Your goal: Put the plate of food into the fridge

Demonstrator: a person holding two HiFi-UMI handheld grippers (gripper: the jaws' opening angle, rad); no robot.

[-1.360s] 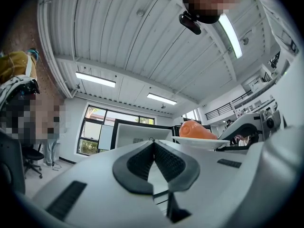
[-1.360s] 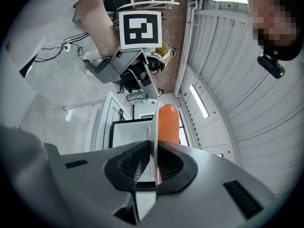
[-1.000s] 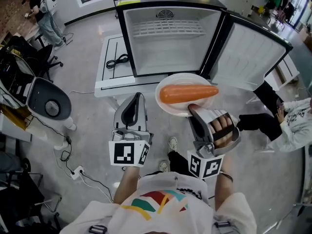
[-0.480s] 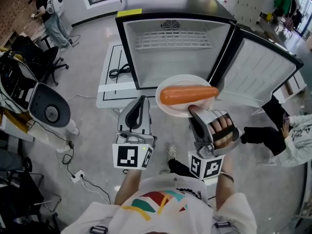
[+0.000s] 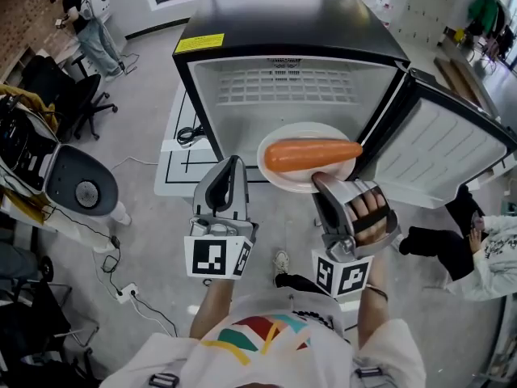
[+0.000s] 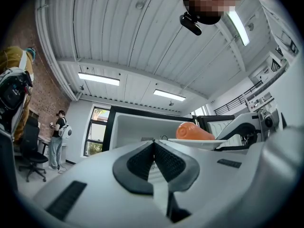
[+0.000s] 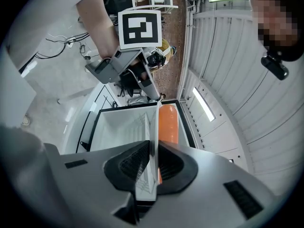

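Note:
A white plate (image 5: pixel 281 181) carries one whole carrot (image 5: pixel 313 155). My right gripper (image 5: pixel 320 181) is shut on the plate's near rim and holds it level in front of the open fridge (image 5: pixel 291 103). In the right gripper view the plate (image 7: pixel 154 127) stands edge-on between the pads, with the carrot (image 7: pixel 168 125) beyond. The fridge's white inside shows a wire shelf; its door (image 5: pixel 452 156) is swung out to the right. My left gripper (image 5: pixel 234 163) hangs left of the plate, shut and empty. In the left gripper view (image 6: pixel 153 144) its pads meet, and the carrot (image 6: pixel 194 132) shows at the right.
A low white table (image 5: pixel 190 140) with a black cable stands left of the fridge. A grey-and-white machine (image 5: pixel 77 184) and floor cables with a power strip (image 5: pixel 129 285) lie at the left. One person (image 5: pixel 89 23) stands far left; another (image 5: pixel 493 249) sits at the right.
Both grippers and the plate with the carrot have moved toward the fridge, which now looms larger and closer. The grip on the plate's rim is unchanged.

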